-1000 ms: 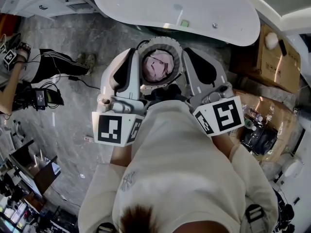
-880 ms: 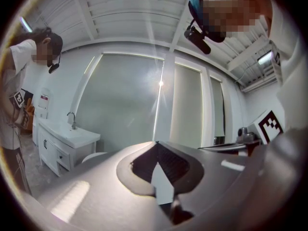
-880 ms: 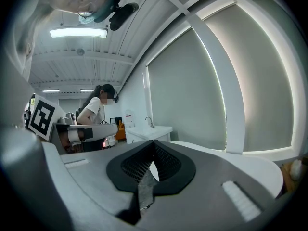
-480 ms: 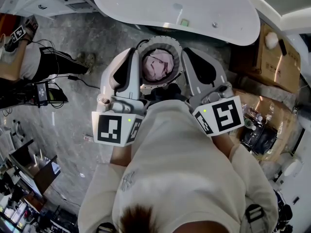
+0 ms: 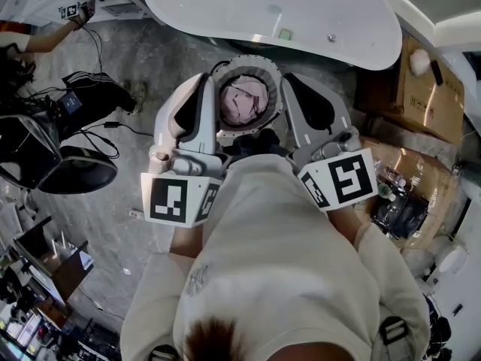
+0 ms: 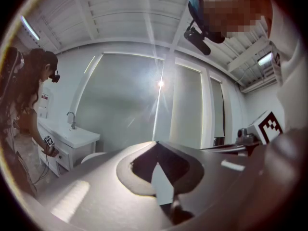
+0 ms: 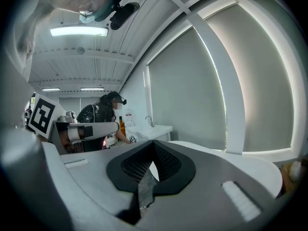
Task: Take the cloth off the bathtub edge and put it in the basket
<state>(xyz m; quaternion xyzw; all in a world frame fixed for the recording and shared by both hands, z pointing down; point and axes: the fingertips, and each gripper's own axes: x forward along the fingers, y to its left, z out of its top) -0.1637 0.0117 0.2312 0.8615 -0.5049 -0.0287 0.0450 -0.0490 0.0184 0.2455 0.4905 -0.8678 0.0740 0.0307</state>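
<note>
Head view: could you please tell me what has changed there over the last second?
The bystander at the left has moved toward the top left corner, where only an arm shows. A dark round object now shows where the legs were. Nothing was gripped or released. The left gripper, right gripper, basket and the cloth in it stayed put.
</note>
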